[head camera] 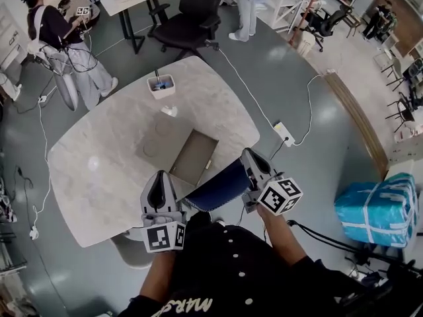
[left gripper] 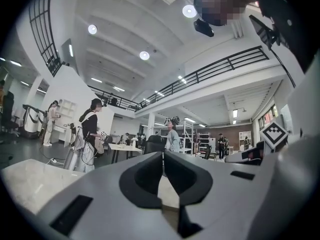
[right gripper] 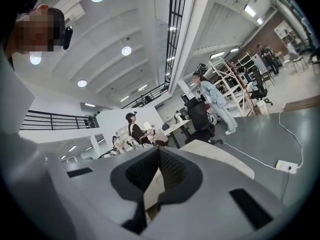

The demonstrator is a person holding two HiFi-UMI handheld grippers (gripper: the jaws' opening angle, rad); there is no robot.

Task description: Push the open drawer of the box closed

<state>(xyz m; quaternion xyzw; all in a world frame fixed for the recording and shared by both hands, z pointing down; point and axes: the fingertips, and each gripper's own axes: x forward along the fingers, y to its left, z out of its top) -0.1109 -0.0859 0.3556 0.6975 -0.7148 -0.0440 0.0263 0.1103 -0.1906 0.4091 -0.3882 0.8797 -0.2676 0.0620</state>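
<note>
A flat grey-brown box (head camera: 193,156) lies on the marble table (head camera: 106,170), near its front edge. From above I cannot tell how far its drawer stands out. My left gripper (head camera: 158,179) is held up at the table's near edge, left of the box and apart from it; its jaws meet at the tips and hold nothing (left gripper: 163,154). My right gripper (head camera: 249,156) hangs off the table's right edge, right of the box, also shut and holding nothing (right gripper: 158,151). Both gripper views look out over the room; the box does not show in them.
A blue chair back (head camera: 218,189) sits between the grippers under the table edge. On the far part of the table stand a small white container (head camera: 161,84) and a small white object (head camera: 170,111). A black office chair (head camera: 188,25), a person (head camera: 59,38), a power strip (head camera: 284,134) and a blue wrapped bundle (head camera: 377,207) surround the table.
</note>
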